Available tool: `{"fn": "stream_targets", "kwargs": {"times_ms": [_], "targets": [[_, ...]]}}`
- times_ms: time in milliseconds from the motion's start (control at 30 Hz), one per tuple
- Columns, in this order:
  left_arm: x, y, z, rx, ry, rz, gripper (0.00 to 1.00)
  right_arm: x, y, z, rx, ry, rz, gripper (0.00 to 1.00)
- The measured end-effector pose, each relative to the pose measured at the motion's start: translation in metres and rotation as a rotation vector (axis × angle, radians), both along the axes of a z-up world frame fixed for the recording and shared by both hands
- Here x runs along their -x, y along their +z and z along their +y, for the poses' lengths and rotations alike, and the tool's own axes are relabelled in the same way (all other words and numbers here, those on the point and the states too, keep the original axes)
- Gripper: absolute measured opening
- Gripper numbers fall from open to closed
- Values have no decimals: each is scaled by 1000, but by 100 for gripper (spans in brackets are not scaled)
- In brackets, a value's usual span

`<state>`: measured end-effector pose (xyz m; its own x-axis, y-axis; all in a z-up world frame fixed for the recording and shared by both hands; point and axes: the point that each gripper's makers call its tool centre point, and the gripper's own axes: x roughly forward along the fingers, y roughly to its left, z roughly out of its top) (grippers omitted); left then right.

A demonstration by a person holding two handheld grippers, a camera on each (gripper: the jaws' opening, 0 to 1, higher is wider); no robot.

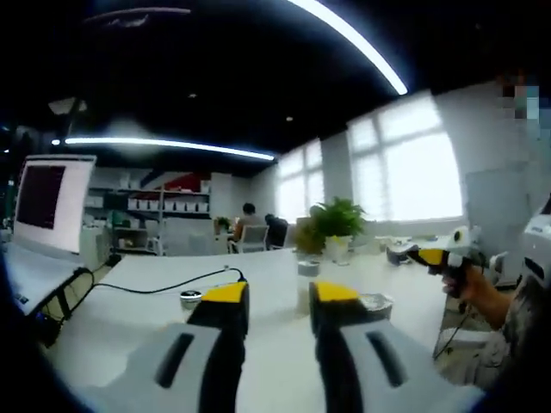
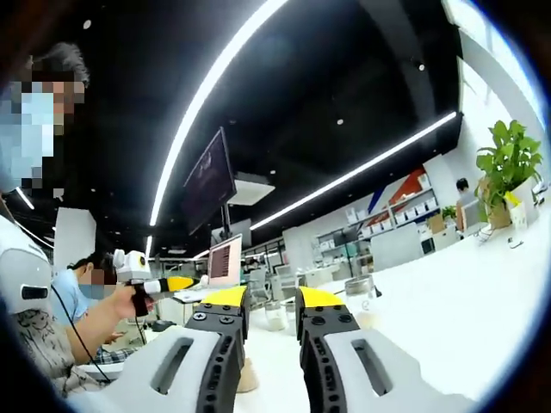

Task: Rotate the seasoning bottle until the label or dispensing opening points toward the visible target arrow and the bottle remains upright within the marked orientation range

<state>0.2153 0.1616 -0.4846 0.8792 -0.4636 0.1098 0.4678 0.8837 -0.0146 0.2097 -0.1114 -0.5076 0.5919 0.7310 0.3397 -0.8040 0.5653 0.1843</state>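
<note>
A small clear seasoning bottle [image 1: 307,277] with a grey cap stands upright on the white table [image 1: 258,344], just beyond my left gripper [image 1: 281,294], partly behind its right jaw. The left jaws are open and hold nothing. My right gripper [image 1: 411,255] comes in from the right, held in a hand above the table. In the right gripper view, a clear bottle [image 2: 275,315] shows far off through the gap of my right gripper [image 2: 273,299], which is open and empty. My left gripper [image 2: 169,284] hangs at the left in a person's hand. I see no arrow mark.
A lidded glass jar [image 2: 360,297], a round metal dish [image 1: 375,303], a small round cap-like object [image 1: 190,298] and a black cable [image 1: 164,286] lie on the table. A monitor [image 1: 47,202] stands at the left, a potted plant [image 1: 336,225] at the far edge. People sit behind.
</note>
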Motion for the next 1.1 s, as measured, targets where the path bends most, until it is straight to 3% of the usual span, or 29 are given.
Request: {"fn": "stream_targets", "kwargs": {"times_ms": [100,200,367,433,500,600,767,967,1100], "targets": [[-11,15,-2,-32,9,-29,30,-2,-5,0,22,-11,14,19],[-24,17,-1,-25,2,-34,30,-4,-9,-1,18,-25,34,18],[-52,-10,12,-79,42,0,28,-10,-13,-4,9,-75,76,15],[-61,-24,8,-117,-5,29,31,-11,-12,-6,8,-92,76,12],[-70,-29,6,-108,-28,46,33,-11,-12,-7,-12,-97,97,11],[-83,-25,2,-71,-66,36,33,-7,-10,-6,-30,-97,115,11],[-118,-17,-3,-75,-81,45,31,1,-16,-11,-9,-149,134,11],[-148,-34,-11,-144,-42,66,32,9,-10,-22,2,-200,137,11],[-160,-39,-15,-123,-39,56,30,11,-10,-24,-1,-226,137,11]]}}
